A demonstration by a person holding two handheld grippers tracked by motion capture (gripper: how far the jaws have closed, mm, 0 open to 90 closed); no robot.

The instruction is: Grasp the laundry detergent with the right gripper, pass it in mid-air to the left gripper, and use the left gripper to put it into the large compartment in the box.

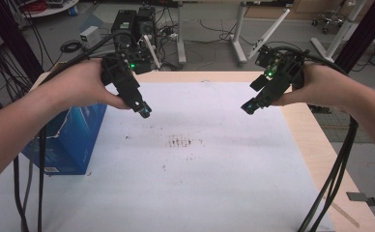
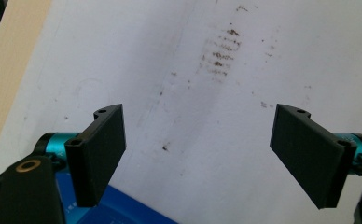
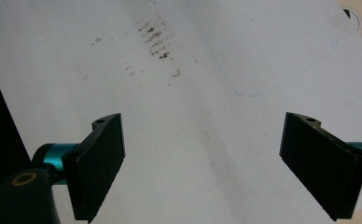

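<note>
**Mia:** Grippers first! From the high view, where are they?

**Ben:** The left gripper (image 1: 145, 110) is up in the air over the far left part of the white sheet (image 1: 200, 183). The right gripper (image 1: 249, 107) is up over the far right part. A hand (image 1: 81, 84) holds the left one and another hand (image 1: 323, 87) holds the right one. They are well apart and both tips point down toward the middle.

**Mia:** What else is on the table (image 1: 316, 140)?

**Ben:** A blue box (image 1: 69, 140) sits at the left edge, under the left arm. Some brown marks (image 1: 180, 141) are near the middle of the sheet. Black cables (image 1: 330, 179) hang down from each hand.

**Mia:** Now the left gripper view.

**Ben:** The left gripper (image 2: 198, 149) has its two black jaws spread wide, with nothing between them. Below them is the white sheet (image 2: 179, 102) with the brown marks (image 2: 221, 51). A corner of the blue box (image 2: 123, 210) peeks in at the bottom.

**Mia:** And the right gripper view?

**Ben:** The right gripper (image 3: 202, 158) is spread wide too, and holds nothing. The brown marks (image 3: 156, 39) are farther up the sheet (image 3: 207, 140). A thin blue pen line (image 3: 281, 81) curves across the sheet.
</note>
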